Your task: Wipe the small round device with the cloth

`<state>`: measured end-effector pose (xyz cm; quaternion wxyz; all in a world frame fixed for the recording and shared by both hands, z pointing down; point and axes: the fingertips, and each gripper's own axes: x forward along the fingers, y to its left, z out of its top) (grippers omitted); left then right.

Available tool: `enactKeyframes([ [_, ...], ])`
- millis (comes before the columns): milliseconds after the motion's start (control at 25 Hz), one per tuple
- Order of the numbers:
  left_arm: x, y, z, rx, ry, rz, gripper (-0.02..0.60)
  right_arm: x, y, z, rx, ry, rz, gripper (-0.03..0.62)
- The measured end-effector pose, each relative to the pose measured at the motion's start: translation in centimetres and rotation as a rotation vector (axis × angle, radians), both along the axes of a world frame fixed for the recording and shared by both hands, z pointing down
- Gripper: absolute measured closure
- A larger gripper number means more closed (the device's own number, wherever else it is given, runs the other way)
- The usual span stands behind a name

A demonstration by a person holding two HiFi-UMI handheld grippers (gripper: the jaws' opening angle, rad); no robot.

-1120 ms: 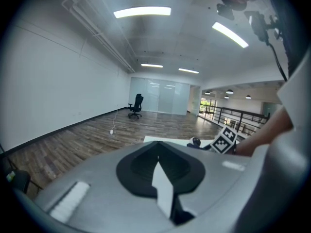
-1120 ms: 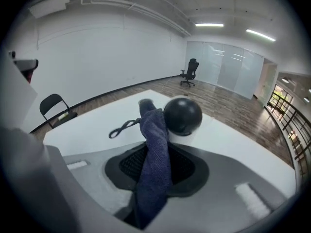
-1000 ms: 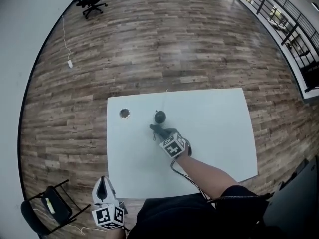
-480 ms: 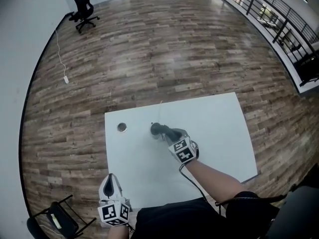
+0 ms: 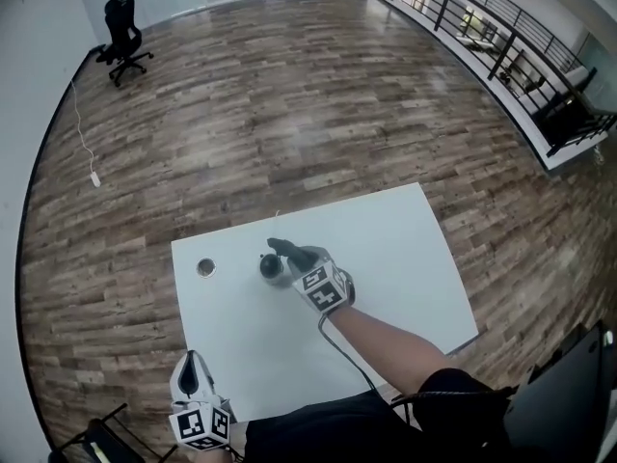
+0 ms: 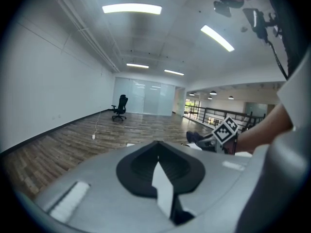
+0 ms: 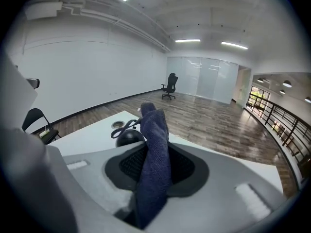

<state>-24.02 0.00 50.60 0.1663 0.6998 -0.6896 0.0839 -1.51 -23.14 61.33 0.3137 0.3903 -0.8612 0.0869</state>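
The small round black device [image 5: 271, 267] sits on the white table [image 5: 405, 249], left of centre. My right gripper [image 5: 289, 256] is shut on a dark blue cloth [image 5: 281, 249] that hangs just over and beside the device. In the right gripper view the cloth [image 7: 154, 130] stands up between the jaws, with the device [image 7: 127, 138] and its cord loop just behind it. My left gripper [image 5: 193, 367] is at the table's near left edge, away from the device. Its jaws [image 6: 159, 166] are together with nothing between them.
A round metal grommet [image 5: 205, 267] is set in the table left of the device. A black office chair [image 5: 120, 29] stands far off on the wood floor. A folding chair [image 5: 96, 444] is at the near left. A railing [image 5: 501, 27] runs along the right.
My right gripper has risen and moved forward with the cloth, from the near side of the device to over it. The left gripper shifted a little along the table's near edge. The device stayed put.
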Motion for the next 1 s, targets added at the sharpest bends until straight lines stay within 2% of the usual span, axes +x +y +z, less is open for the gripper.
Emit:
enactKeyframes([
  [240, 0.5, -0.4, 0.1, 0.006, 0.001, 0.008, 0.574, 0.9, -0.5, 0.8, -0.039, -0.003, 0.032, 0.488],
  [560, 1.1, 0.1, 0.4, -0.002, 0.013, -0.013, 0.574, -0.6, 0.6, 1.4, -0.058, 0.026, -0.043, 0.488],
  [1000, 0.5, 0.9, 1.0, -0.009, 0.018, -0.031, 0.574, -2.5, 2.1, 1.1, -0.056, 0.042, -0.095, 0.488],
])
